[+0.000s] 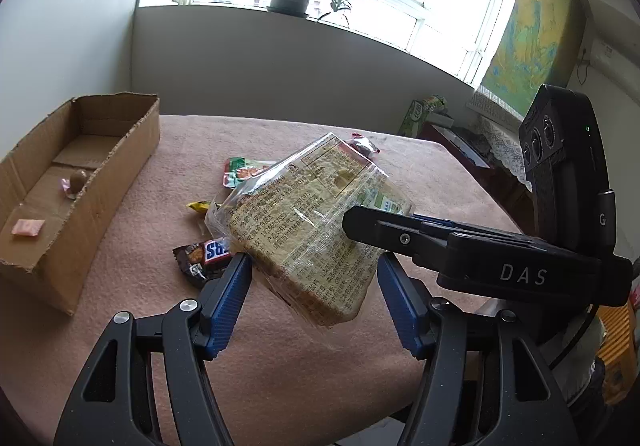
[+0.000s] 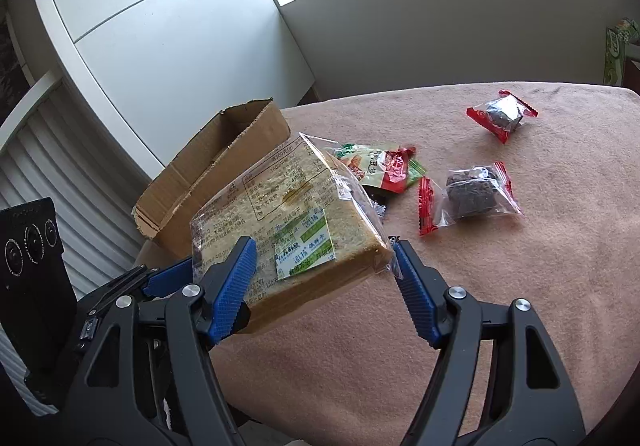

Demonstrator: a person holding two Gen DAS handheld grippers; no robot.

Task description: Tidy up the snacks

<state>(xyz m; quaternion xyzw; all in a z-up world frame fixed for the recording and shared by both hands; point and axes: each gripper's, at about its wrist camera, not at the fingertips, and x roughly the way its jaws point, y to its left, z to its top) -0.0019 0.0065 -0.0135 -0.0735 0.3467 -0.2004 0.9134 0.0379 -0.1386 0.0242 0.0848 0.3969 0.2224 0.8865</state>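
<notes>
Two grippers met at the bagged bread (image 1: pixel 304 230), which hid part of the Snickers bar (image 1: pixel 204 256). Lifted above the pink table (image 2: pixel 500 286), it tilted toward the cardboard box (image 1: pixel 80 174). The left gripper (image 1: pixel 314 266) and the right gripper (image 2: pixel 324 258) both clamped its edges (contact partly obscured).

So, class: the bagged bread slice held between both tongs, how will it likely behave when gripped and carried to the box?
The bagged bread slice probably weighs little for its size and squashes easily: it looks porous and soft. Its clear wrapper looks glossy and loose, so it may slip or crinkle against the left tongs and right tongs. It hangs tilted, so it could swing.
</notes>
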